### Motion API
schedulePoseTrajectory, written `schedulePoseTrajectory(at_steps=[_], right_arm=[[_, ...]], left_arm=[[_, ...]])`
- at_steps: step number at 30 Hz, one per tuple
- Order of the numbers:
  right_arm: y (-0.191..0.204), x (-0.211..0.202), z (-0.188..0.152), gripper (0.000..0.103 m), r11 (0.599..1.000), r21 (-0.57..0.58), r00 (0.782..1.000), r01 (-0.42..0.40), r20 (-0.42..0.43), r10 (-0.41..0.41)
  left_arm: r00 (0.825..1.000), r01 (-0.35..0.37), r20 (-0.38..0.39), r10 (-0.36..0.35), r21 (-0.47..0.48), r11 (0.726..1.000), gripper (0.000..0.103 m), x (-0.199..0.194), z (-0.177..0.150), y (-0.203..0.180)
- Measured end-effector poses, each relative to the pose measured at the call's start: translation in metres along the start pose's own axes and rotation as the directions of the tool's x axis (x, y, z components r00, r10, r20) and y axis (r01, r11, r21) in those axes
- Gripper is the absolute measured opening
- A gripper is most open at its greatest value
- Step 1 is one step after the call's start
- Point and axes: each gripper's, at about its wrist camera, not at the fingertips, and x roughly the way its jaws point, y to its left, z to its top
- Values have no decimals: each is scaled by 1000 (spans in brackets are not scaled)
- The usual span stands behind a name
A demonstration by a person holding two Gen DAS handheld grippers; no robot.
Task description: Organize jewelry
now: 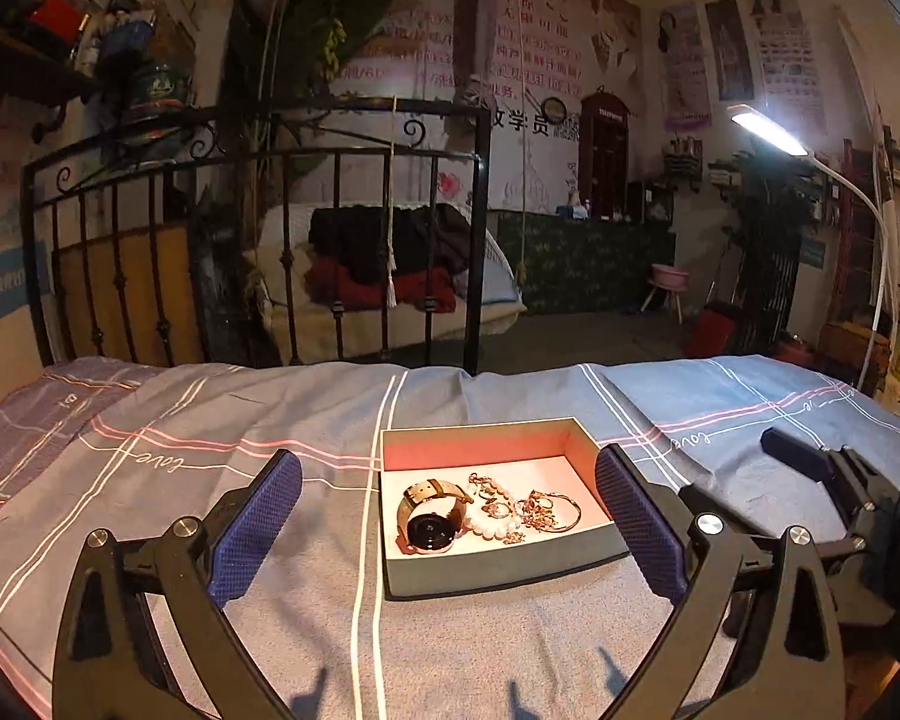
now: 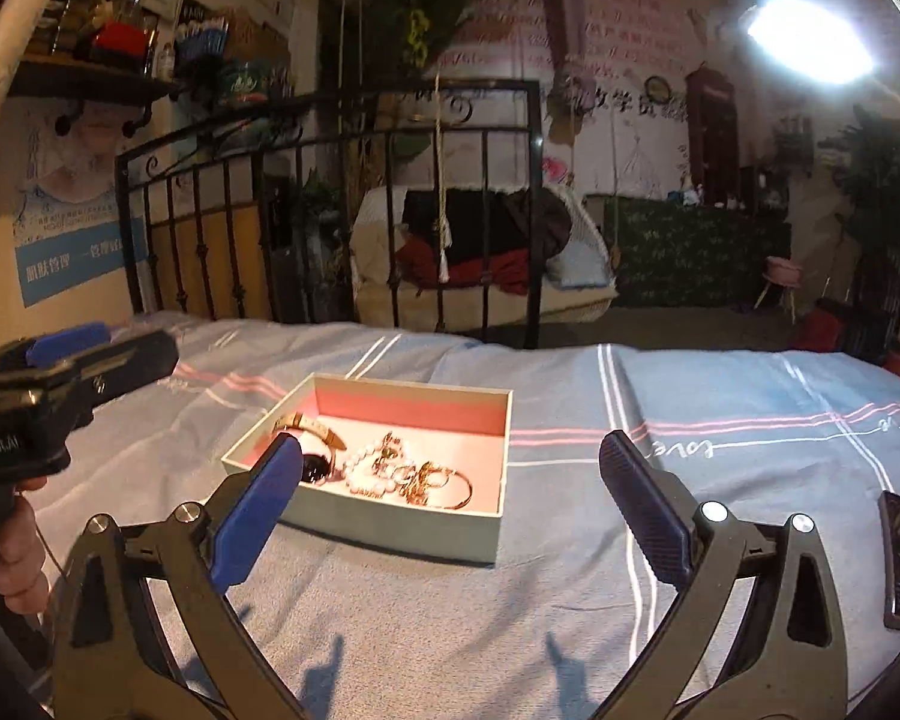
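- Jewelry sits heaped in the box (image 1: 504, 564) ahead, between my left gripper (image 1: 448, 531) tips: watch (image 1: 429, 519), pearls (image 1: 486, 525), gold chains (image 1: 540, 510).
- Both grippers gape wide, holding nothing; right gripper (image 2: 450, 516) hangs right of the box.
- Best approach, I judge: take the watch first, pinching its strap, clear of the tangled chains.

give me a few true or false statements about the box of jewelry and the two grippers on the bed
1. The shallow grey-green cardboard box with a pink lining has no lid on. True.
2. The round black-faced watch with a tan strap lies on the bedsheet outside the box. False: it lies inside the box.
3. The left gripper is open and holds nothing. True.
4. The right gripper is shut on the white pearl bracelet. False: it is open, and the bracelet lies in the box.
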Motion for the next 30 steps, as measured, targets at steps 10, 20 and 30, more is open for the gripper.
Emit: schedulePoseTrajectory(at_steps=[10,20,30], right_arm=[[-2,-80,2,98,999,18,977,48,207,-51],[1,-83,6,98,999,17,980,28,195,-31],[1,-81,5,98,999,18,982,30,185,-33]], left_arm=[[999,-17,46,16,21,1000,96,-38,-14,-9],[999,-18,40,17,18,1000,96,-42,-16,-10],[999,-29,31,29,19,999,96,-41,-20,-11]])
